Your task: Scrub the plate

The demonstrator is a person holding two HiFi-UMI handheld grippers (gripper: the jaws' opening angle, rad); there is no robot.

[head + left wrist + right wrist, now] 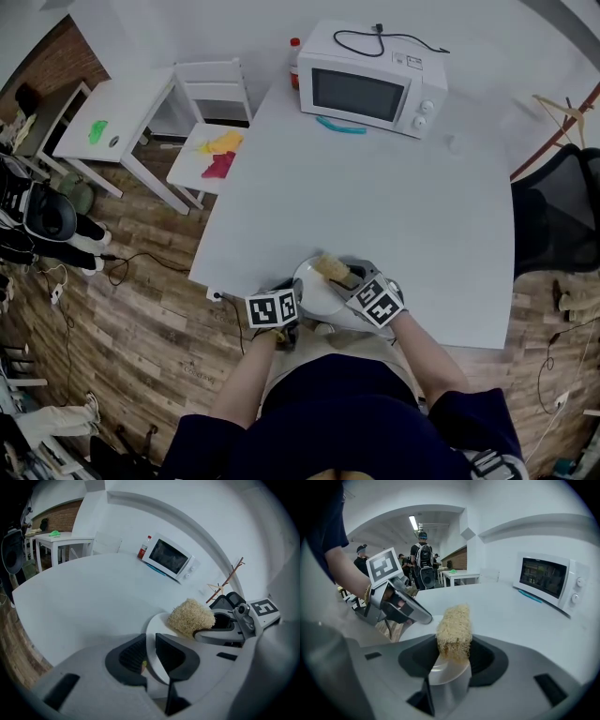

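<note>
A white plate [313,292] lies at the near edge of the white table [394,206]. My left gripper [292,300] is shut on the plate's near-left rim; in the left gripper view the rim [157,629] runs between the dark pads of the left gripper [150,643]. My right gripper [350,279] is shut on a tan loofah scrubber [333,270] resting on the plate. In the right gripper view the scrubber [453,629] stands up between the jaws of the right gripper [453,645], over the plate [446,671].
A white microwave [367,89] stands at the table's far edge, with a teal item [339,126] in front and a red-capped bottle [294,61] beside it. A chair with coloured cloths [217,155] and a small white table [112,117] stand left. A black office chair [562,206] is right.
</note>
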